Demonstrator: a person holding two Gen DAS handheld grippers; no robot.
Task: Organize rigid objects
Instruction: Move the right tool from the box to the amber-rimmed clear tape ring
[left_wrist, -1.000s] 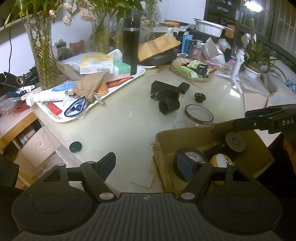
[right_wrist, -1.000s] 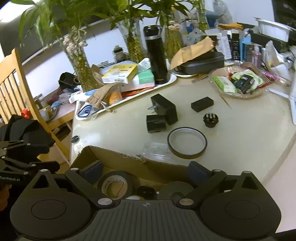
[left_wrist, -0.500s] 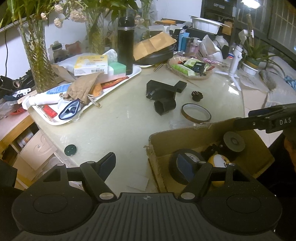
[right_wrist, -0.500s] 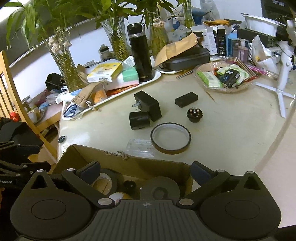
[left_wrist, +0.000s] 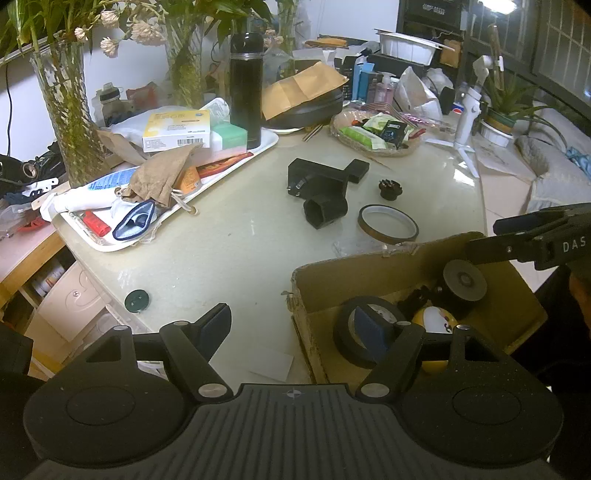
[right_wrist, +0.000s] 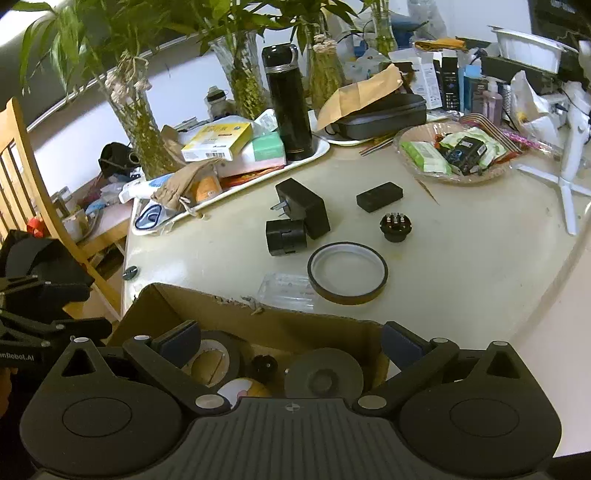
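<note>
1. L gripper (left_wrist: 295, 328): jaws spread wide, nothing between them. One finger hangs over bare tabletop, the other over the cardboard box (left_wrist: 369, 273).
2. R gripper (right_wrist: 290, 338): also wide apart, empty, hovering above the box's (right_wrist: 258, 317) near side.
3. Inside the box, L view: black tape roll (left_wrist: 364, 338), yellow ball (left_wrist: 436, 323), grey disc (left_wrist: 464, 280) leaning at the far wall. R view adds a small black knob (right_wrist: 265, 365) between roll and disc; in L view that spot is too dark to read.
4. Still out on the table (left_wrist: 236, 236), both views: two black plug adapters touching each other (right_wrist: 295, 218), small black block (right_wrist: 379, 196), round pronged plug (right_wrist: 396, 227), amber tape ring (right_wrist: 347, 272) lying flat near the box's far wall.
5. Only R view shows clearly a clear plastic case (right_wrist: 286, 291) just beside the ring, against the box edge; L view gives just a sliver.
6. Only L view shows a white card (left_wrist: 271, 363) on the table between its fingers. Dark green cap (left_wrist: 136, 300) near table edge is plain there, tiny in R view.
7. White tray (left_wrist: 258, 147) w/ black flask (left_wrist: 245, 85), boxes, pouch: far left, well apart from the box.
8. Wooden chair (right_wrist: 22, 177): R view only.
</note>
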